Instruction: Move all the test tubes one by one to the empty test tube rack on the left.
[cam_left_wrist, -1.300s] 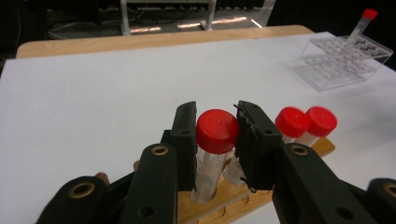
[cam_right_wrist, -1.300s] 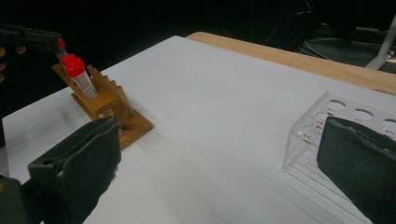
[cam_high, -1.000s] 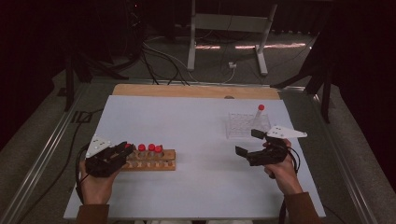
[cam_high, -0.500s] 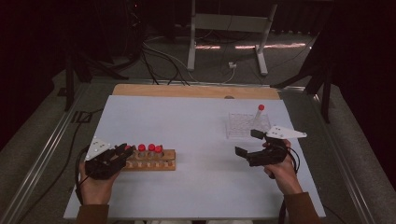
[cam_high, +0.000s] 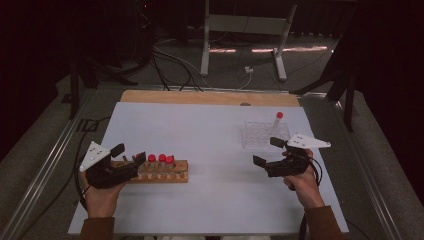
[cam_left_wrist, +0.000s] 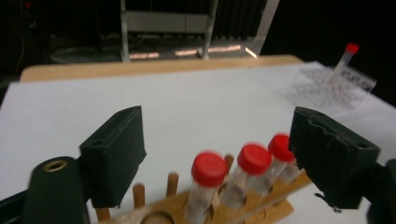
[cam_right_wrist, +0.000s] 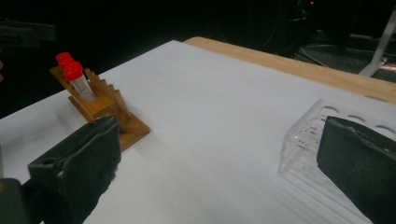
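Opening beside the three red-capped tubes in the wooden rack, the left gripper has just spread its jaws, nothing pinched, while the right gripper waits wide by the clear rack; next, probably, closing on one tube.

Three red-capped tubes in one wooden rack, one red-capped tube in one clear rack, two tools.
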